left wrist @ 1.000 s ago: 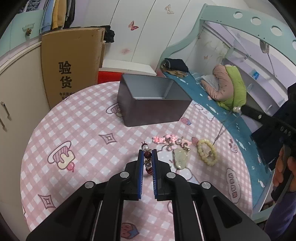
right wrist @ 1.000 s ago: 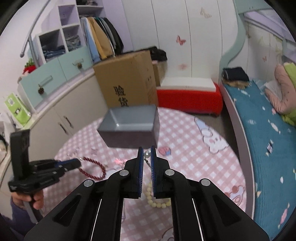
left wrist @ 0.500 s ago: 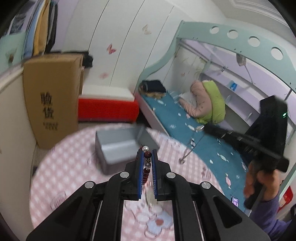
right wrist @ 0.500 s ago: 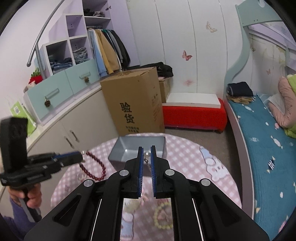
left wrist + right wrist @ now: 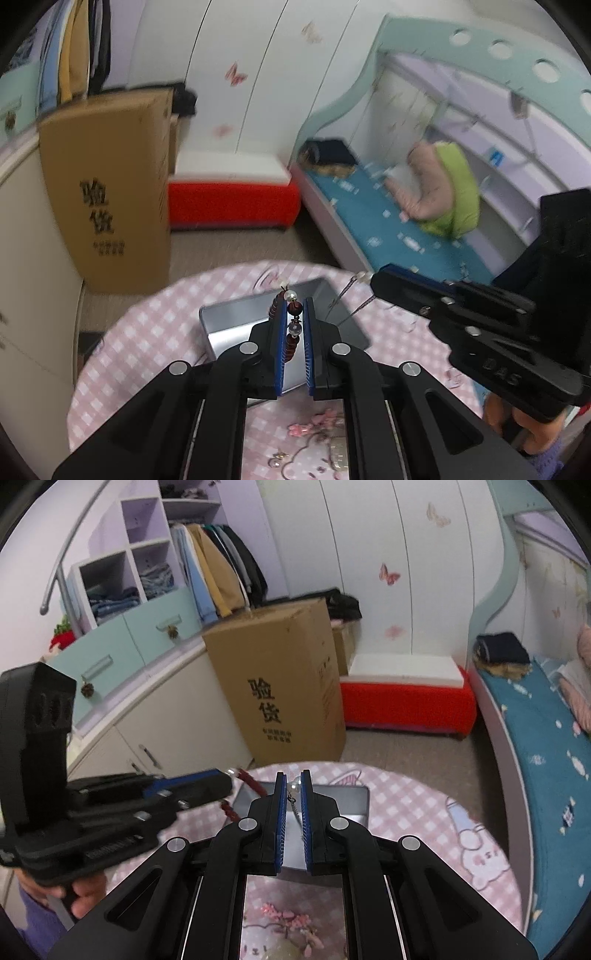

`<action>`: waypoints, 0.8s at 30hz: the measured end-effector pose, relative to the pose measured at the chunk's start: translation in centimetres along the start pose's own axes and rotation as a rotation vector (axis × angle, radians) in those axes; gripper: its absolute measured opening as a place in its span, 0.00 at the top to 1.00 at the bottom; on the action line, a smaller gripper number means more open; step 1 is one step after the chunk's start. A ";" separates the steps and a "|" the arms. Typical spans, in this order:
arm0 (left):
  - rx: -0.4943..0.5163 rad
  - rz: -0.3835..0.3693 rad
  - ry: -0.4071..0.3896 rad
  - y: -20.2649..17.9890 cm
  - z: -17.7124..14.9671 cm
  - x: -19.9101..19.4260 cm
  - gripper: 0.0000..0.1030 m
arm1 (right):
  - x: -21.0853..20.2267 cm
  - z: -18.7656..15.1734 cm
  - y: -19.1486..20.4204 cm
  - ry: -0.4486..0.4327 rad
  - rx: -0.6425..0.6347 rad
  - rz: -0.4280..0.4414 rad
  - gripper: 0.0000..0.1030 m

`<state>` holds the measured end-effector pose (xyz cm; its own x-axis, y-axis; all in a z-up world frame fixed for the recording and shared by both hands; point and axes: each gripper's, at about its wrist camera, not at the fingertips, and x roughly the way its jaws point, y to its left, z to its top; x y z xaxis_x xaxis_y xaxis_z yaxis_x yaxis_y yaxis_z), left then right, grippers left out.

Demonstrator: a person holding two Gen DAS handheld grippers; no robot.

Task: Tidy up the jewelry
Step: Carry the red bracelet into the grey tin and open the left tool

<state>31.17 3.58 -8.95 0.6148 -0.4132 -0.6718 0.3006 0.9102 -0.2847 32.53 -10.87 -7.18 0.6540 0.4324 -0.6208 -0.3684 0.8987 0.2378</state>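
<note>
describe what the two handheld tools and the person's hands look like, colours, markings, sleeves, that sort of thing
Both tools are matte black plastic with angular linkage arms and round silver pivot screws. Each left tool and right tool finger carries a ribbed blue pad. The right tool's body bears embossed lettering, too blurred to read. Bare fingers of the left hand grip a black handle, with a purple sleeve below. No cables are visible.

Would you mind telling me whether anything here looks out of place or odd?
Nothing looks damaged or spilled. The left gripper holds a red bead bracelet and the right gripper a thin chain, both above the grey box. A pink bracelet lies loose on the table, not yet boxed.
</note>
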 end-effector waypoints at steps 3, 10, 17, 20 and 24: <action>-0.016 0.011 0.049 1.0 -0.8 2.3 0.93 | 2.2 -0.7 -0.5 0.043 0.017 -0.005 0.92; -0.021 0.047 0.115 1.9 -2.2 5.3 0.93 | 5.2 -2.9 -1.4 0.111 0.034 -0.019 0.92; -0.015 0.053 0.111 2.0 -2.7 5.2 0.77 | 6.4 -4.3 -1.9 0.149 0.052 -0.018 0.90; -0.020 0.067 0.076 1.9 -2.8 4.4 0.57 | 6.3 -4.4 -1.9 0.154 0.060 -0.018 0.90; -0.044 0.070 0.044 1.9 -2.6 2.8 0.46 | 5.1 -4.4 -2.0 0.138 0.078 -0.030 0.90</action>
<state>31.59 4.21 -13.14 0.6000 -0.3481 -0.7203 0.2251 0.9374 -0.2656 33.71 -10.82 -14.07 0.5651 0.3958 -0.7239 -0.2944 0.9164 0.2712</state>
